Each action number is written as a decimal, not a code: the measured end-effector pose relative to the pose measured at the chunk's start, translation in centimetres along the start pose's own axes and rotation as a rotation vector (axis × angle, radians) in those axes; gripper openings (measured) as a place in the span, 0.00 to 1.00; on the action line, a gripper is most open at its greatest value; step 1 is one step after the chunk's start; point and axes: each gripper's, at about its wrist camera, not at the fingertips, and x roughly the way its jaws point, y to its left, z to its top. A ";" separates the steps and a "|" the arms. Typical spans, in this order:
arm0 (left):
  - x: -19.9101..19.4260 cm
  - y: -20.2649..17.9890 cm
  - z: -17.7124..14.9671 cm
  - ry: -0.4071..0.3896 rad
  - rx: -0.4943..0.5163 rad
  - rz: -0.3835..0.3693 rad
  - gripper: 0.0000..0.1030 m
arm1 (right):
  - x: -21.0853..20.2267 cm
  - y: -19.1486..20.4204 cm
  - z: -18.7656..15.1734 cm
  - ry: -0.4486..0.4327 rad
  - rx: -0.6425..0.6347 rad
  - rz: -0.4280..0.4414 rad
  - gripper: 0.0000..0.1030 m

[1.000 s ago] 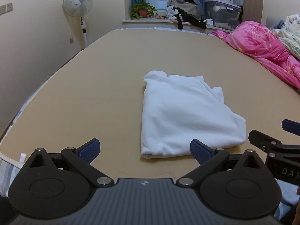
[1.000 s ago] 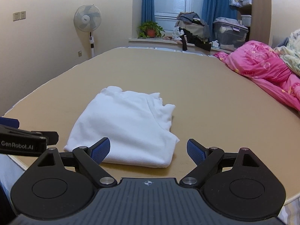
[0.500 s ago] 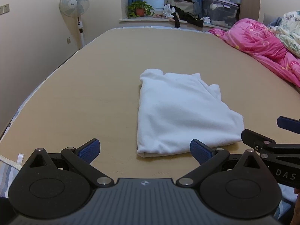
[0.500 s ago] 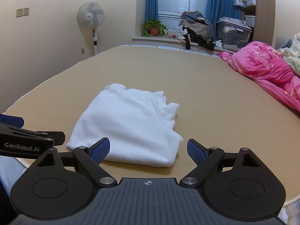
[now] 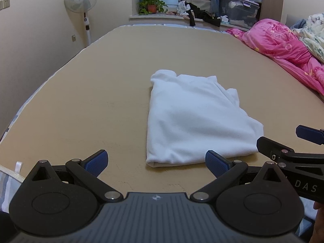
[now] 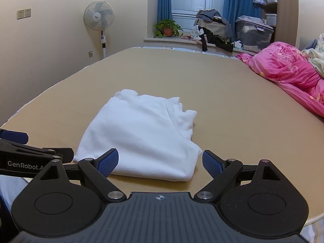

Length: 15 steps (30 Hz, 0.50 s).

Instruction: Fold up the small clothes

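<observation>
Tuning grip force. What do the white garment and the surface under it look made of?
White folded garment: soft matte knit, probably cotton or fleece; thick rounded fold edges, no sheen. Tan bed surface: flat, matte, faintly speckled and cracked; possibly a firm mat or board, but the look leaves it open.

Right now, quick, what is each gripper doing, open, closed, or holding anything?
Left gripper: open, holding nothing, short of the folded white garment.
Right gripper: open, holding nothing, at the garment's near edge.
</observation>
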 end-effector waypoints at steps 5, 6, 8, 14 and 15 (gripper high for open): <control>0.0 0.0 0.0 0.000 -0.001 0.000 0.99 | 0.0 -0.1 0.1 0.003 0.002 0.002 0.88; 0.0 0.0 -0.1 0.001 -0.002 0.000 0.99 | 0.0 -0.1 0.1 0.002 0.002 0.002 0.88; 0.0 0.0 -0.1 0.000 -0.002 -0.001 0.99 | 0.0 -0.1 0.1 0.002 0.002 0.003 0.88; 0.1 0.0 -0.1 -0.001 -0.001 0.000 0.99 | -0.1 -0.1 0.1 0.003 0.002 0.003 0.88; 0.1 0.0 -0.1 -0.001 -0.001 0.000 0.99 | -0.1 -0.1 0.1 0.003 0.002 0.003 0.88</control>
